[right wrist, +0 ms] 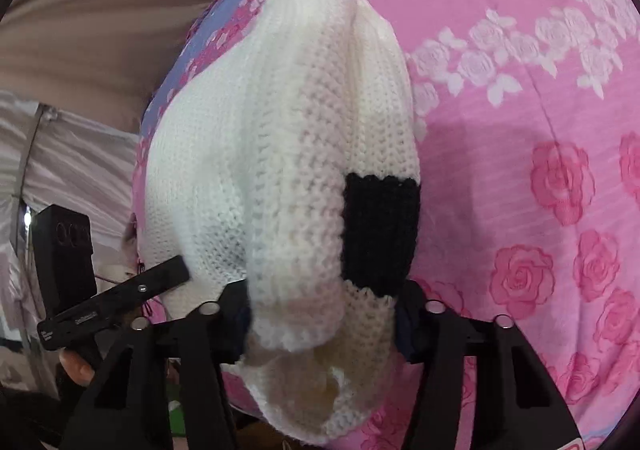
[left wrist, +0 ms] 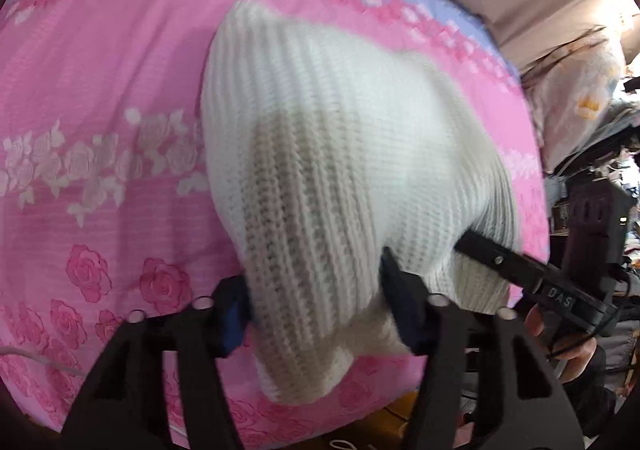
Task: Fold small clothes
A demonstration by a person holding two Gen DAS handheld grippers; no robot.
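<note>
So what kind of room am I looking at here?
Most likely a bedroom at home. The white knitted garment hangs over a pink rose-print bedsheet spread like a bed, with draped curtains and cluttered belongings beside it.

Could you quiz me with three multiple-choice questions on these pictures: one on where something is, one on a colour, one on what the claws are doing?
1. Where is the white knit garment?
A. In a drawer
B. Held up over the pink rose bedspread
C. On a hanger

2. What colour is the patch on the knit?
A. Black
B. Green
C. Red

3. What is the left claw doing?
A. Hanging open, empty
B. Gripping a cable
C. Clamping the knit

Answers: B, the bedspread shows behind it; A, a black block is seen from the right claw; C, fabric fills its fingers.
</note>
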